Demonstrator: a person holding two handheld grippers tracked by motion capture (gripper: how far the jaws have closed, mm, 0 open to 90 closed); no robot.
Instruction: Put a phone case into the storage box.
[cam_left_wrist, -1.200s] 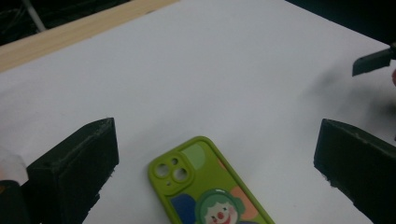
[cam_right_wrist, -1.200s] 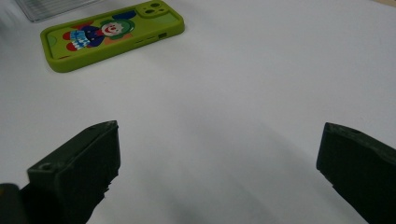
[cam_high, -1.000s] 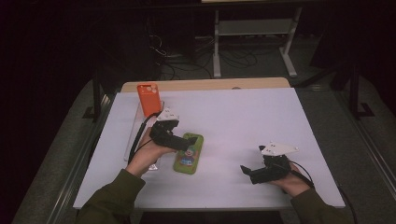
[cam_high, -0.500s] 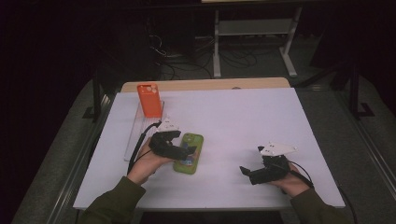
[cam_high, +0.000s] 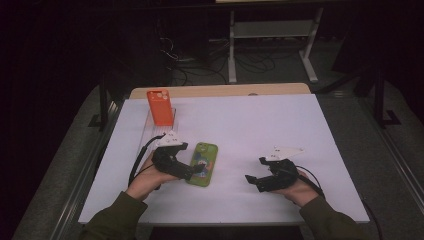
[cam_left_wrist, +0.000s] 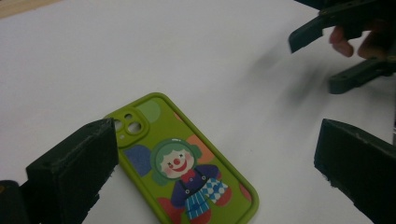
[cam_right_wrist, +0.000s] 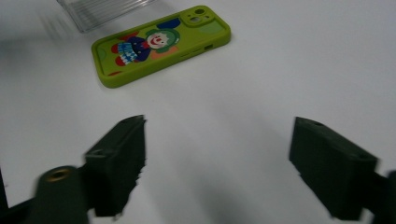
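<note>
A green phone case (cam_high: 202, 163) with a clown picture lies flat on the white table, camera holes toward the far side. My left gripper (cam_high: 192, 172) is at its near left edge. In the left gripper view the case (cam_left_wrist: 187, 172) lies below and between the left gripper (cam_left_wrist: 217, 137) jaws, which have just been opening and do not press it. My right gripper (cam_high: 254, 181) hovers to the right, pointing at the case (cam_right_wrist: 159, 44). The right gripper (cam_right_wrist: 219, 140) jaws have just been closing a little, wide apart, with nothing between them.
An orange phone (cam_high: 160, 106) stands upright in a clear ridged holder (cam_high: 150, 125) at the table's far left. The white sheet (cam_high: 280, 125) covers the table. Dark floor, cables and a metal stand lie beyond the far edge.
My left gripper has slid toward the near edge along the green case. My right gripper has shifted slightly left. The case stays where it was.
</note>
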